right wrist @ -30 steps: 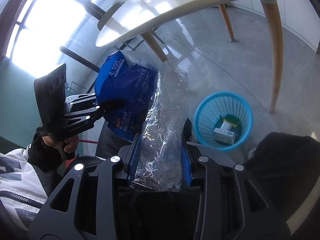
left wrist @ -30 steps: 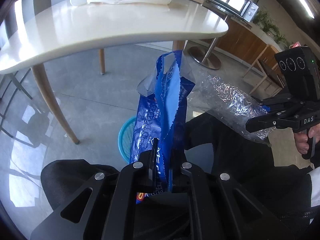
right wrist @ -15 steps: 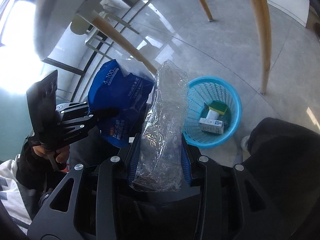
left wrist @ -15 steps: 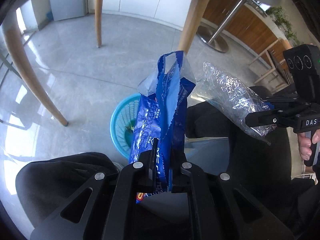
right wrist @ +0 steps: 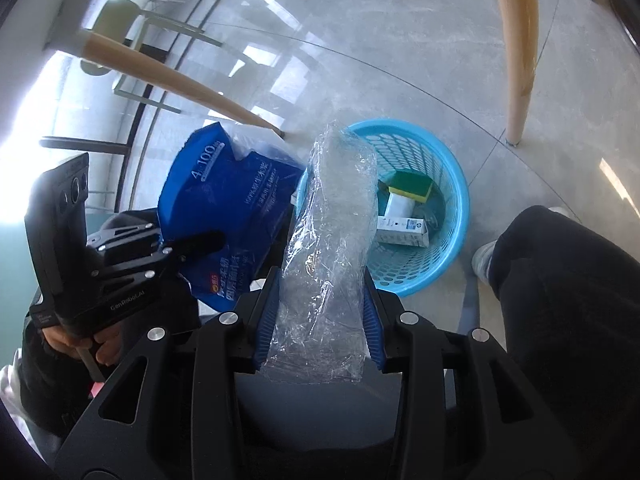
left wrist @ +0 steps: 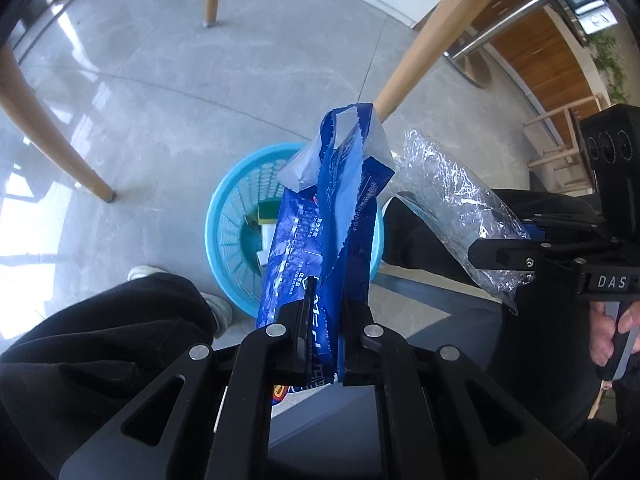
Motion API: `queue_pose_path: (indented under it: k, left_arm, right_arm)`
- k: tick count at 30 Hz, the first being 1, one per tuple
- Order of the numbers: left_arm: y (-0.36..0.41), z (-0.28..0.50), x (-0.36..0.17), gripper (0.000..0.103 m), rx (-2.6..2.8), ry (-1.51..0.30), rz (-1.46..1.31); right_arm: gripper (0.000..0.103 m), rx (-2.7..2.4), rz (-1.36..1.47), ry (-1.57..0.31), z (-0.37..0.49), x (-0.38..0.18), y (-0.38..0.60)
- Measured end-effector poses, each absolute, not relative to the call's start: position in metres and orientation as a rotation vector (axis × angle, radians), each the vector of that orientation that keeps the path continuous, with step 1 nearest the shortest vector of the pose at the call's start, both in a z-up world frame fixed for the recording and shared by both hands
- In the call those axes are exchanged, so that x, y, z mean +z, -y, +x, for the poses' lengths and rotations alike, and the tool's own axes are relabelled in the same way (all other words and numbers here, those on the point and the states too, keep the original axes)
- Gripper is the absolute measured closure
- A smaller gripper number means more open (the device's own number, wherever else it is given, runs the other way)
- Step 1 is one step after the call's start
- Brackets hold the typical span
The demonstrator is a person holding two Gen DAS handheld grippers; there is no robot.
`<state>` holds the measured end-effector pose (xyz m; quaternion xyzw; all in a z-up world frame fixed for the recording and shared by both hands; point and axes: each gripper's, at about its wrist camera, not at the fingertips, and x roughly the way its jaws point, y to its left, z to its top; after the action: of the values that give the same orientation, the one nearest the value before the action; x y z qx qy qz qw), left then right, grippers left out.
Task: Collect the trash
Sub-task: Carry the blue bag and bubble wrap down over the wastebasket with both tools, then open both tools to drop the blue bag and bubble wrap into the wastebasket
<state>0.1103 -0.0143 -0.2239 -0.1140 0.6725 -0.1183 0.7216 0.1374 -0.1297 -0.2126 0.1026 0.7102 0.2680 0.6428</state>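
My left gripper [left wrist: 324,308] is shut on a crumpled blue snack wrapper [left wrist: 332,208], which stands up from the jaws over the light blue mesh basket [left wrist: 224,216] on the floor. A little to its right, my right gripper [right wrist: 320,280] is shut on a crinkled clear plastic wrap [right wrist: 332,220], whose top reaches over the basket's rim [right wrist: 456,208]. Inside the basket lie a green and yellow sponge [right wrist: 412,186] and a small white carton [right wrist: 402,230]. The right wrist view shows the left gripper [right wrist: 208,240] with the blue wrapper [right wrist: 228,208] at the left.
Wooden table legs [left wrist: 420,44] [right wrist: 520,52] stand around the basket on the grey polished floor. The person's black-trousered legs [left wrist: 100,352] [right wrist: 568,300] and a white shoe [left wrist: 218,308] flank the basket. A chair frame [right wrist: 160,40] stands far left.
Both grippers have come down from table height toward the basket with their loads still held. The tabletop has left view and the basket looms larger.
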Motion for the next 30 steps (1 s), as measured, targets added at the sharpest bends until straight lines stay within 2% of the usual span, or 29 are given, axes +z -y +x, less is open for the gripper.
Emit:
queue_pose_path:
  k: [7,14,19,22,23,24,25,27,28,30]
  left_arm:
    - [0.009,0.127,-0.266,0.096,-0.200,-1.587,-0.349]
    - [0.012,0.131,-0.278,0.095,-0.191,-1.612,-0.355]
    - [0.013,0.134,-0.283,0.089,-0.186,-1.624,-0.355]
    - [0.012,0.134,-0.284,0.068,-0.164,-1.631,-0.353]
    - [0.012,0.133,-0.285,0.058,-0.157,-1.637,-0.350]
    - [0.011,0.133,-0.285,0.046,-0.146,-1.638,-0.346]
    - [0.011,0.133,-0.286,0.043,-0.141,-1.639,-0.344]
    - [0.010,0.132,-0.289,0.027,-0.139,-1.646,-0.345]
    - [0.009,0.132,-0.290,0.022,-0.129,-1.648,-0.343]
    - [0.007,0.132,-0.291,0.011,-0.114,-1.649,-0.351]
  right_arm:
    - [0.066,0.526,0.218,-1.702,0.157,-0.253,0.115]
    - [0.064,0.499,0.209,-1.727,0.159,-0.267,0.111]
    - [0.061,0.483,0.214,-1.725,0.160,-0.272,0.111]
    - [0.052,0.470,0.212,-1.729,0.161,-0.274,0.112]
    - [0.045,0.460,0.206,-1.729,0.161,-0.274,0.111]
    - [0.028,0.450,0.201,-1.724,0.162,-0.273,0.112]
    - [0.020,0.443,0.203,-1.716,0.163,-0.272,0.113]
    - [0.018,0.439,0.217,-1.706,0.164,-0.272,0.115]
    - [0.012,0.432,0.222,-1.701,0.165,-0.274,0.117]
    - [0.011,0.424,0.236,-1.694,0.165,-0.273,0.118]
